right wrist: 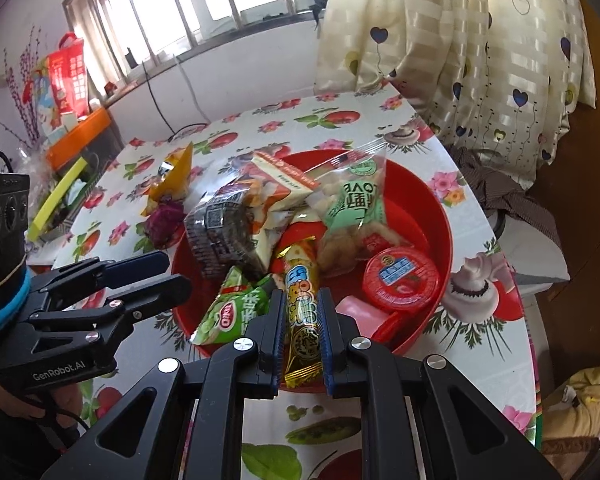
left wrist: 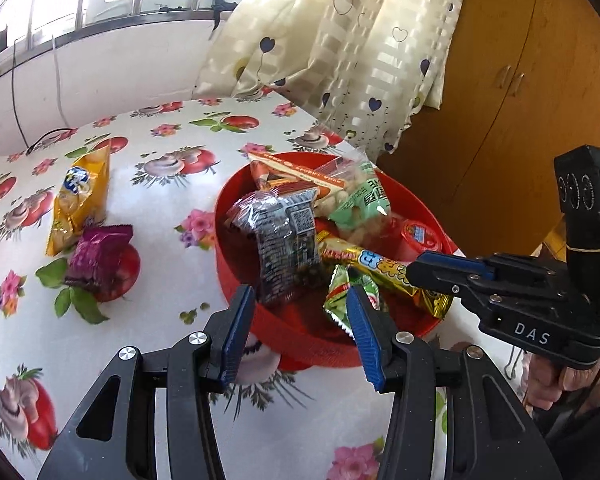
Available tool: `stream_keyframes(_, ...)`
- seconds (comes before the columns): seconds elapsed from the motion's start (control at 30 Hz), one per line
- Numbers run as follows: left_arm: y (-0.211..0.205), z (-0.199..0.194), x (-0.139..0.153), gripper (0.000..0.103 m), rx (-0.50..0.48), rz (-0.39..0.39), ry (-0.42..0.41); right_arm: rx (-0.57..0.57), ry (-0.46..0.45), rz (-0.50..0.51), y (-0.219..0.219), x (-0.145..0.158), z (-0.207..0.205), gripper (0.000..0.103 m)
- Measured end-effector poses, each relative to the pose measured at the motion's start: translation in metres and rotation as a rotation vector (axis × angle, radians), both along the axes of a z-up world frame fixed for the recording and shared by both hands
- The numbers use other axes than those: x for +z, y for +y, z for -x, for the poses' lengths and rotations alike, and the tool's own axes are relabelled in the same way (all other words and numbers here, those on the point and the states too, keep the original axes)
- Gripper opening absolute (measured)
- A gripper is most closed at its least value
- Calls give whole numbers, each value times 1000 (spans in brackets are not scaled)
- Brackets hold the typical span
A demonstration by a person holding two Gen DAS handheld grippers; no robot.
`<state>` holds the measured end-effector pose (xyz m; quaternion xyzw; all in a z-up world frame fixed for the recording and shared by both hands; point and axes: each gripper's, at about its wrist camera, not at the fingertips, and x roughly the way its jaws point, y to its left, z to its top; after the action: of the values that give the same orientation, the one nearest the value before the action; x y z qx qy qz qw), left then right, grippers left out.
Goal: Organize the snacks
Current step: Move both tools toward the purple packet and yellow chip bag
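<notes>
A red bowl (left wrist: 320, 344) (right wrist: 440, 216) holds several snack packets. My right gripper (right wrist: 302, 296) (left wrist: 416, 270) is shut on the near end of a gold snack bar (right wrist: 300, 280) (left wrist: 364, 260), which lies over the bowl's front rim. My left gripper (left wrist: 300, 296) (right wrist: 176, 270) hangs open at the bowl's near-left rim, nothing between its fingers. A dark packet (left wrist: 284, 240) and a green packet (left wrist: 340, 296) lie just beyond its tips. On the table left of the bowl rest a yellow packet (left wrist: 80, 200) (right wrist: 176, 176) and a purple packet (left wrist: 100, 256) (right wrist: 164, 216).
Also in the bowl are a mint-green bag (right wrist: 352, 204), a red-lidded cup (right wrist: 400, 276) and a pink piece (right wrist: 356, 308). The flowered tablecloth (left wrist: 160, 140) ends at a curtain (left wrist: 360, 60) and a wooden cabinet (left wrist: 520, 100). An orange tray (right wrist: 80, 132) with clutter stands far left.
</notes>
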<state>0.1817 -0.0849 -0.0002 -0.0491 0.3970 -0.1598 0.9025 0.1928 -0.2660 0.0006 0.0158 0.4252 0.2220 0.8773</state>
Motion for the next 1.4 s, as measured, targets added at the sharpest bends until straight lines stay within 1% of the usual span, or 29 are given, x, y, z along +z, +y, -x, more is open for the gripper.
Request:
stream_keyframes(0.07,3,3,1,49,5,8,3,-16,23,7,-1,-6,-1,13)
stream_keyframes(0.13,5,7,2,49,13,8,4,-19,28,2,-1,-7,1,13)
stream_keyframes(0.47,17,24,9,49,33,12,-5,25,-20,4,17,11,19,13)
stream_keyframes(0.6,23,31,11,49,46,15,-12,57,-38,10,27,19,28,16)
stream_keyframes(0.77,32,37,10,49,71,21,-1,82,-50,23,40,24,36,20)
stream_keyframes(0.97,45,41,6,49,98,34,16,109,-61,31,54,27,43,29)
stream_keyframes(1.03,50,43,5,49,107,42,19,114,-64,33,57,28,44,34)
stream_keyframes(1.23,60,47,6,49,117,49,10,123,-67,41,66,28,44,42)
stream_keyframes(1.4,69,46,5,49,141,53,16,141,-67,50,76,28,43,45)
